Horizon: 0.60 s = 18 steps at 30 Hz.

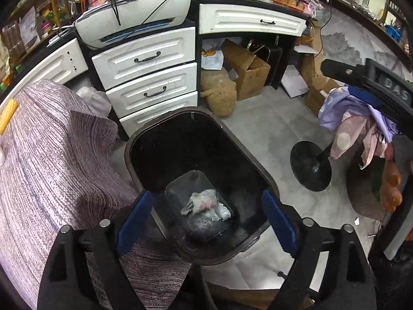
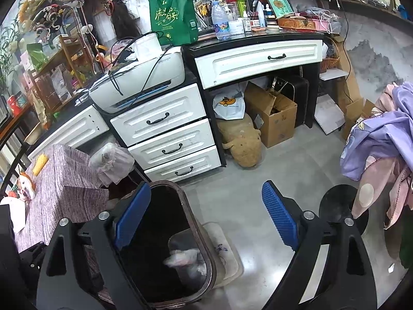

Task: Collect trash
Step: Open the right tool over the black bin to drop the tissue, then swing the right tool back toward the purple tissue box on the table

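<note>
Over the black trash bin [image 1: 201, 188], beside the cloth-covered table [image 1: 51, 160]: left gripper [image 1: 206, 222] hovers above the bin mouth, blue pads spread wide, nothing between them. Right gripper [image 2: 204, 222] also wide and empty, offset so its left pad sits over the bin [image 2: 165, 245] and its right pad over bare floor.

Trash: crumpled white plastic wrapper or bag [image 1: 205, 202] lying at the bin bottom; in the right view it shows as a blurred pale lump [image 2: 183, 257]. Some pink in it; can't tell if it's tissue or print.

Handling, my read: near-weightless, soft, collapses under any squeeze, slick film. Not fragile. If it needs regrasping, pinch a bunched fold at the middle rather than a loose edge, which would likely slip out of the pads. Bin is deep, so a reach down means the walls crowd the fingers.

Other candidates: clear plastic bag [image 2: 111, 162] on the floor between the table and white drawers [image 2: 165, 131], and small white scraps [image 1: 357, 221] on the floor right of the bin. Same handling: light, floppy, pinch the bulk.
</note>
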{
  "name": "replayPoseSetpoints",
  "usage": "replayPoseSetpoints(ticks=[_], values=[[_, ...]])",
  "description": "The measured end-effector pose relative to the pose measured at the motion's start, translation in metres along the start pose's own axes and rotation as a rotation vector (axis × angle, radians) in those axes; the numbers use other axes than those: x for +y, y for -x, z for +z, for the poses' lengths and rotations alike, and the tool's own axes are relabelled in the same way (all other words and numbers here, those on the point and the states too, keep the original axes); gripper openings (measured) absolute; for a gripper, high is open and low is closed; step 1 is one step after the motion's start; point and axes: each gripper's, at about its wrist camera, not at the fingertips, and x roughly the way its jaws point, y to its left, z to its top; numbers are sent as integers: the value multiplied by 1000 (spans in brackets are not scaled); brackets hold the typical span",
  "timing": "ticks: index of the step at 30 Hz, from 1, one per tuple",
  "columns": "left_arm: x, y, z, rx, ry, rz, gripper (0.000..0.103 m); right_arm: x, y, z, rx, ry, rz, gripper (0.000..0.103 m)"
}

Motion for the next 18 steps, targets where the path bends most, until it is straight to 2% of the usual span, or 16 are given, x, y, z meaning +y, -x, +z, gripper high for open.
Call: replayPoseSetpoints(ticks=[4,9,18], values=[[-5,18,-6,-47,6,-37,89,1,1,0,-1,5,5,87],[-7,47,-20,-108,19,-49,91,8,6,0,-7,21,32,87],[12,100,-48,-216,80,-38,95,41,27,-2,-34,84,168,87]])
